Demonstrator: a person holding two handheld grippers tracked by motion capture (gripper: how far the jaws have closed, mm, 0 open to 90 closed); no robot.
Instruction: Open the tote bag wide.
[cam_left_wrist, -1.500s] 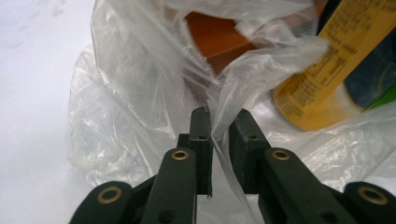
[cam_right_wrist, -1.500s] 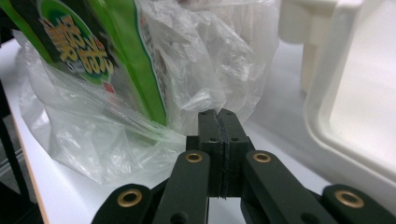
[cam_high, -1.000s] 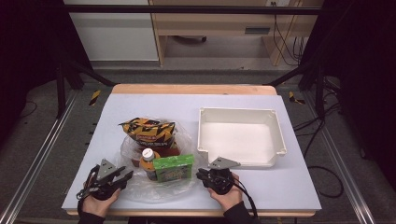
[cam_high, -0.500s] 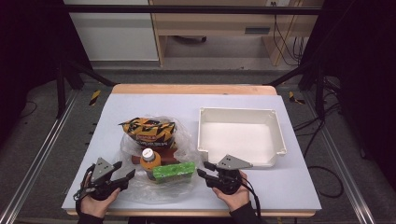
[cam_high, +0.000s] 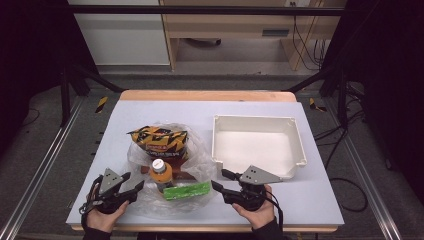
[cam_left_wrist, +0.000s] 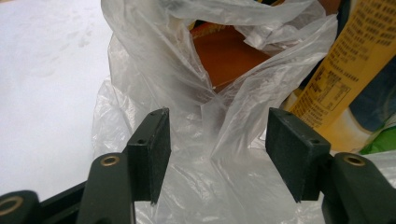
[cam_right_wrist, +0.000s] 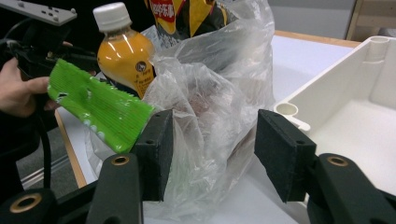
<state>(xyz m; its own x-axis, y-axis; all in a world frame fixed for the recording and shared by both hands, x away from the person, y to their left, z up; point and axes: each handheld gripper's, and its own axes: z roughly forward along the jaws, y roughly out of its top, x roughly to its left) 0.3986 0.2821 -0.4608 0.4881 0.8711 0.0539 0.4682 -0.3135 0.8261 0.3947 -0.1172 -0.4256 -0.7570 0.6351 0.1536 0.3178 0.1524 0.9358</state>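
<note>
A clear plastic bag (cam_high: 199, 146) lies on the table at front centre. It holds a yellow and black snack bag (cam_high: 160, 141), an orange drink bottle (cam_high: 161, 173) with a white cap, and a green packet (cam_high: 187, 190). My left gripper (cam_high: 134, 180) is at the bag's left edge; its jaws have just closed a little and stand open, with loose bag film (cam_left_wrist: 154, 70) between the pads (cam_left_wrist: 152, 149), unpressed. My right gripper (cam_high: 219, 178) is at the bag's right edge. Its jaws have just been opening and stand open around slack film (cam_right_wrist: 210, 93), beside the green packet (cam_right_wrist: 98, 105) and bottle (cam_right_wrist: 123, 51).
A white tray (cam_high: 252, 119) stands empty on the right half of the table, its near corner (cam_right_wrist: 289, 110) just beyond my right gripper. The table's front edge runs right under both hands. Dark frame rails flank the table.
Both grippers' jaws have spread wider on the bag film. The right gripper has lifted and drawn slightly right. The green packet has tipped from standing to lying low across the bag's front.
</note>
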